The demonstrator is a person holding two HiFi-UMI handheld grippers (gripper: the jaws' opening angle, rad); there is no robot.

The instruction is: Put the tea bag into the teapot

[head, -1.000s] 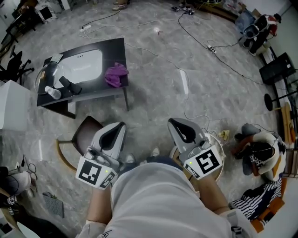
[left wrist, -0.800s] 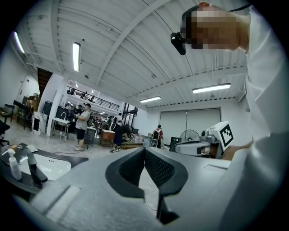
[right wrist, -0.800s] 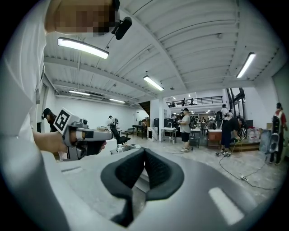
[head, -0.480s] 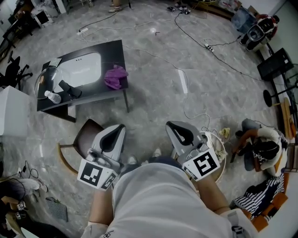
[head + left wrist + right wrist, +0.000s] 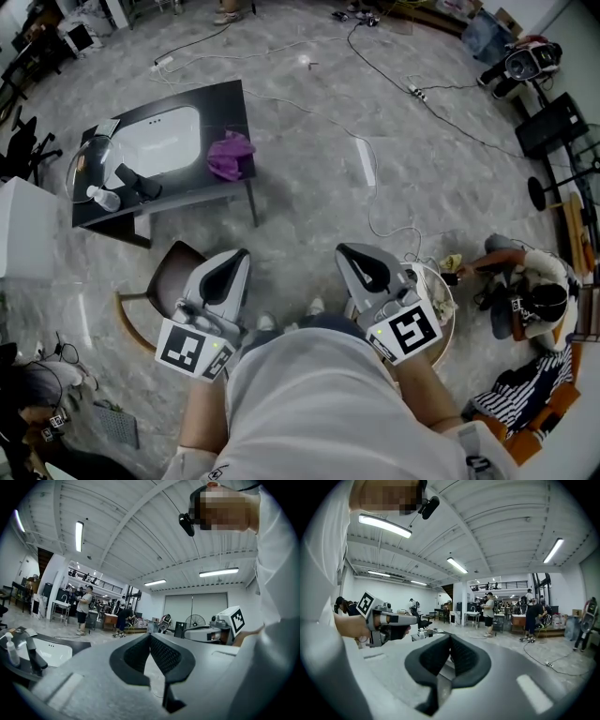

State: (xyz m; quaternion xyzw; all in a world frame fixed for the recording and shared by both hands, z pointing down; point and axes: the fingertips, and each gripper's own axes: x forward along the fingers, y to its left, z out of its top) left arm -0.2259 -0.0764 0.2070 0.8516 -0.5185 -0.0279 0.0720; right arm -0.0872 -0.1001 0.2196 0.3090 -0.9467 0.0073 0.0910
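Note:
No tea bag or teapot can be told apart in any view. A black low table [image 5: 220, 103] stands far off at the upper left, carrying a white tray [image 5: 164, 141], a clear glass piece [image 5: 86, 155], a small bottle [image 5: 105, 196] and a purple cloth [image 5: 231, 155]. My left gripper [image 5: 228, 264] and right gripper [image 5: 364, 266] are held close to the person's body, well short of the table. In the left gripper view the left gripper [image 5: 150, 637] has its jaws meeting with nothing between them. The right gripper [image 5: 451, 639] looks the same in its own view.
A brown chair [image 5: 167, 272] stands just left of the left gripper. A round pale basket [image 5: 442, 302] sits by the right gripper. Cables [image 5: 375, 178] run over the grey floor. A person [image 5: 530, 295] sits at the right. A white box [image 5: 23, 230] is at the left edge.
Both grippers stay about where they were, still held near the body. The head view has shifted slightly, and the person sitting at the right has moved.

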